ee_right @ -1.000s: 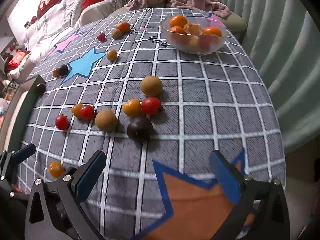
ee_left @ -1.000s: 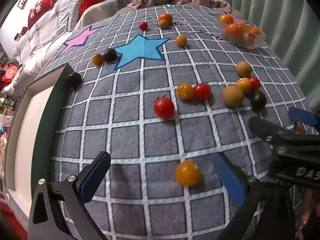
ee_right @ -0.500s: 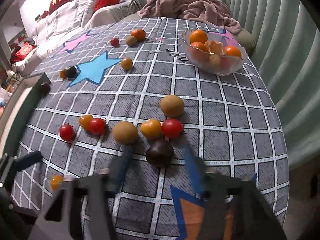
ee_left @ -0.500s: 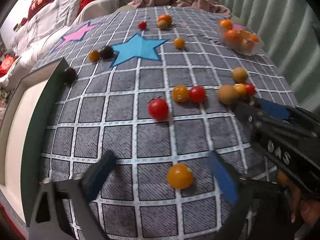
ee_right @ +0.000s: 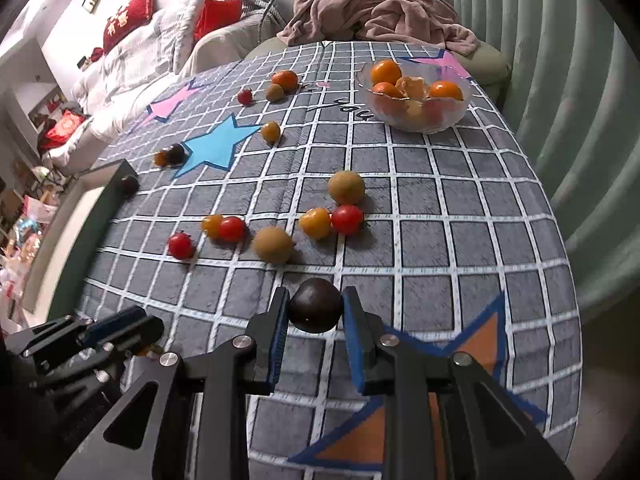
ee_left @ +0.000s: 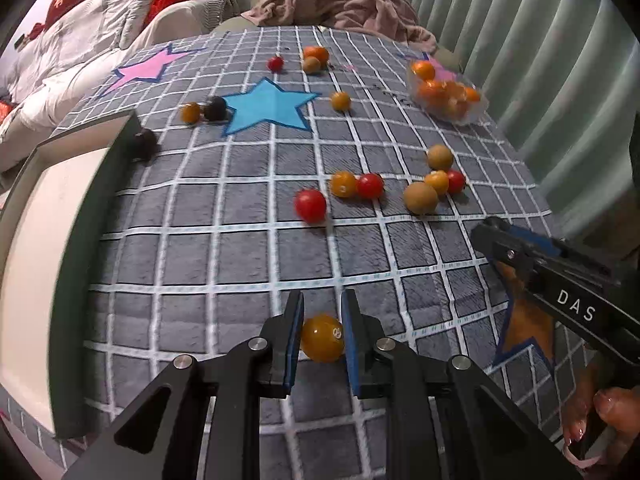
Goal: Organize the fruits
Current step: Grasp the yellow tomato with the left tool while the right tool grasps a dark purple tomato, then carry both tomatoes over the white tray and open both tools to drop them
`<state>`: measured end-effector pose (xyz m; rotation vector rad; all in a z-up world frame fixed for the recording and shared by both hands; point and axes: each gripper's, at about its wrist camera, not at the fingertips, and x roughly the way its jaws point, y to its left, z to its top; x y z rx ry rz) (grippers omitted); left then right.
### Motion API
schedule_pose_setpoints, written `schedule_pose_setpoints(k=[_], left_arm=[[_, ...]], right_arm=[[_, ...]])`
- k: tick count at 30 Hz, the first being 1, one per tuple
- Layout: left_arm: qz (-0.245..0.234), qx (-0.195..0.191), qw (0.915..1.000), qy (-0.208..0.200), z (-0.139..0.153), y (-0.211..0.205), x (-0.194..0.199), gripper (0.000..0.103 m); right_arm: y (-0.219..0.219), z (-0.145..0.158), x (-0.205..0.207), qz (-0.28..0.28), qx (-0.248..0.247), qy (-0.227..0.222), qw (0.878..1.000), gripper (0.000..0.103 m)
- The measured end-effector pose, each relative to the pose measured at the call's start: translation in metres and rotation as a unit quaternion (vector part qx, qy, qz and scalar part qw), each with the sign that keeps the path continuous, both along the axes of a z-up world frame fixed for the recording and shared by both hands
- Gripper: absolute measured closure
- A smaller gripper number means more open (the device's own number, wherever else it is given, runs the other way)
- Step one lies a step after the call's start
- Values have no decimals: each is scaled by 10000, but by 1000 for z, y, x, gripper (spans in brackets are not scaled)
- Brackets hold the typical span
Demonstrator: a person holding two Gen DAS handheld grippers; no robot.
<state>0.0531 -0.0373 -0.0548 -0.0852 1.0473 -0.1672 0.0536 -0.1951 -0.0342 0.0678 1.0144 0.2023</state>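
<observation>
The left tongs are clamped on a small round yellow-orange tomato, both blue pads against its sides, low in the middle of the left wrist view. The right tongs have a dark purple, near-black round fruit between their pads; the jaws are closing the last bit, and the pads look to be pressing on it already, though the fisheye leaves the contact on the right pad a little uncertain. Both fruits sit just above the grey checked cloth that covers the bench.

What the coming move turns on is where the clear glass bowl of orange fruit lies from each pair of tongs. In the right wrist view it sits straight up the frame and slightly right, with the cloth between them bare of fruit on the right side. In the left wrist view it is far off in the upper right, beyond the cluster of red, yellow and tan fruits in mid-frame, and the right tongs' black body crosses the lower right corner. So the right hand is judged the nearer one to the bowl, if the bowl is indeed the target. The white tray with a dark green rim runs up the left edge, close to the left tongs, and could equally serve them.
</observation>
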Motion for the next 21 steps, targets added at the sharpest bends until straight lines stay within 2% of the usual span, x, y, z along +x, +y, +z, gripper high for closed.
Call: schedule_pose_setpoints(k=[9, 21], left_arm=[[67, -140, 9994, -309, 27, 38, -20, 82], [132, -311, 9955, -887, 65, 102, -54, 82]], right_arm=[[16, 20, -18, 99, 138, -88, 9998, 74], [70, 58, -30, 535, 151, -366, 9978, 74]])
